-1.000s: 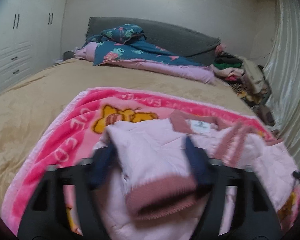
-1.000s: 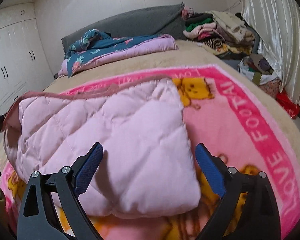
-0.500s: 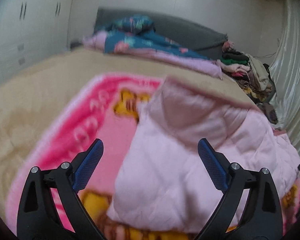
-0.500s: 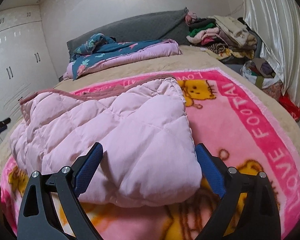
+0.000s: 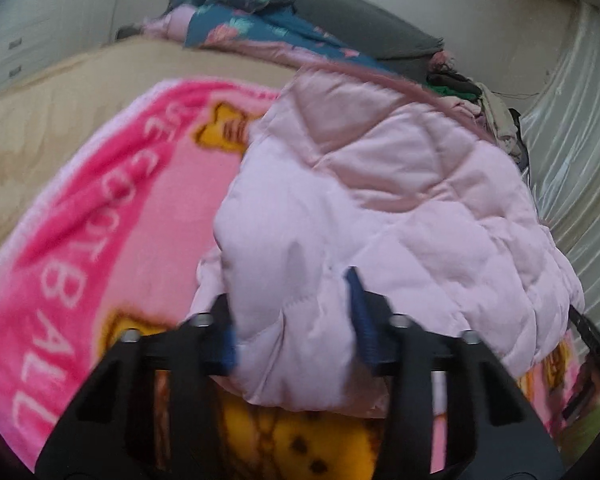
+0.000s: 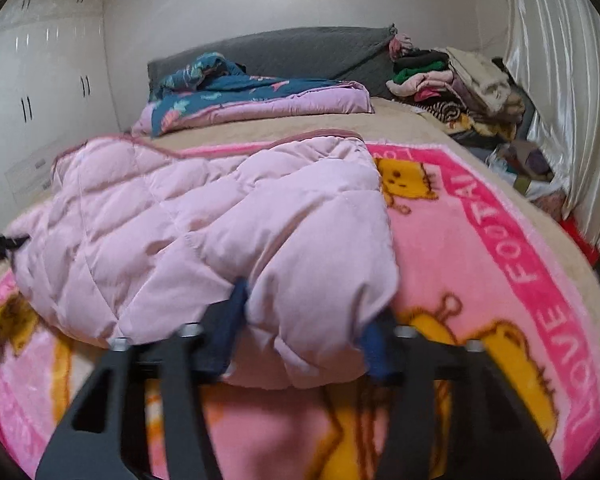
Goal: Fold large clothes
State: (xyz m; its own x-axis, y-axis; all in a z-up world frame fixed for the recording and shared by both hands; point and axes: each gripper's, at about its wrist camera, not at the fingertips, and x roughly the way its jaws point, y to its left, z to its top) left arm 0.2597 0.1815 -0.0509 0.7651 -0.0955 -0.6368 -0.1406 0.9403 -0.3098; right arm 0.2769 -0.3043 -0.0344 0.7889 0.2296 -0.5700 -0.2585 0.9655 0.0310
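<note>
A pale pink quilted jacket [image 5: 400,208] lies folded in a bundle on a pink cartoon blanket [image 5: 112,216] spread over the bed. My left gripper [image 5: 292,320] is shut on the jacket's near left corner, padding bulging between its blue pads. In the right wrist view the jacket [image 6: 204,224] fills the middle. My right gripper [image 6: 304,320] is shut on its near right corner, over the blanket [image 6: 480,248]. A dusty-pink trim runs along the jacket's far edge.
A beige bedspread [image 6: 400,124] covers the bed. A teal and lilac duvet [image 6: 252,96] lies at the grey headboard. A pile of clothes [image 6: 456,80] sits at the far right, next to a white curtain [image 6: 560,80]. White wardrobes [image 6: 40,92] stand at the left.
Both grippers were open around the jacket's near edge half a second ago and have now closed on its near corners. A second ago the left gripper held a sleeve cuff, then let it go.
</note>
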